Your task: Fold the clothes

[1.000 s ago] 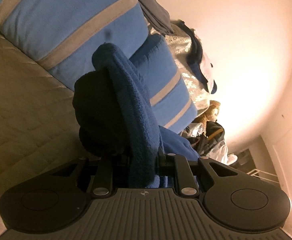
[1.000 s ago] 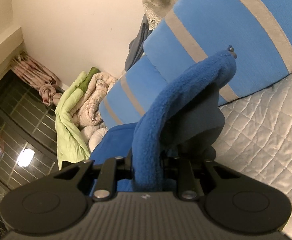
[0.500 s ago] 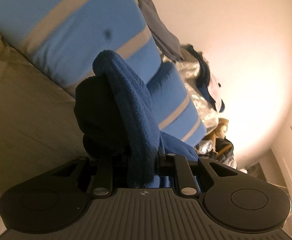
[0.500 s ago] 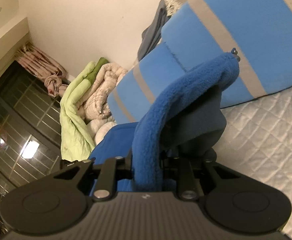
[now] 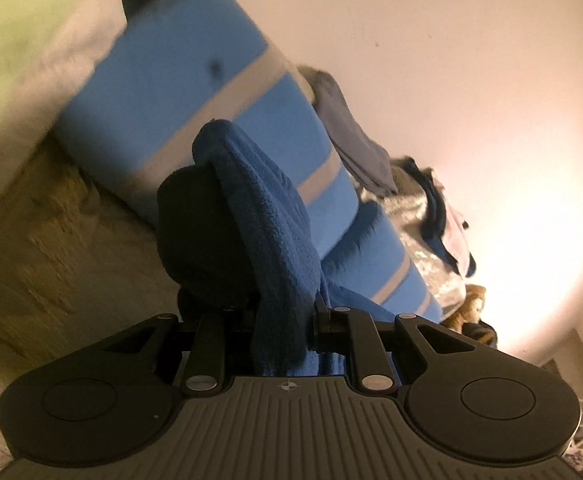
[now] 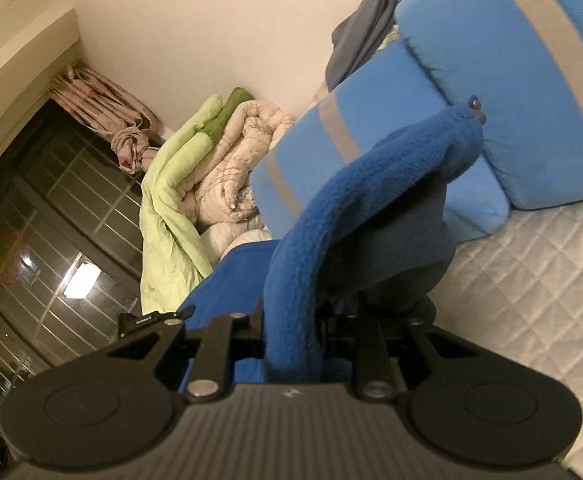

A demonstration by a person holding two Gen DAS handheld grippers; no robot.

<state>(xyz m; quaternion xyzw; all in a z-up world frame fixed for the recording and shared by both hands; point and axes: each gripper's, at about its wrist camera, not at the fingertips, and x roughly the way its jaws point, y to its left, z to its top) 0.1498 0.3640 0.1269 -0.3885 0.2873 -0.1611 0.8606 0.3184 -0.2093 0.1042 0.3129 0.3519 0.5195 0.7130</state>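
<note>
With each claw clenched on a bunched edge of the thick royal-blue fleece garment [image 5: 267, 240], left claw [image 5: 283, 316] and right claw [image 6: 291, 320] lift it over the quilted bed [image 6: 531, 280]; I'd keep both edges level and taut, lowering evenly.

My left gripper [image 5: 283, 312] points slightly downward, its 2 black jaws drawn close and clamped on a thick fold of blue fleece garment [image 5: 267, 232] that rises between them and hides the fingertips. My right gripper [image 6: 291, 320] sits nearly level, its 2 jaws likewise narrowed and pinching another fold of the same blue fleece garment [image 6: 355, 200], which arches up and away to the right. On both, the black linkage arms angle inward above the ribbed grey housings.
</note>
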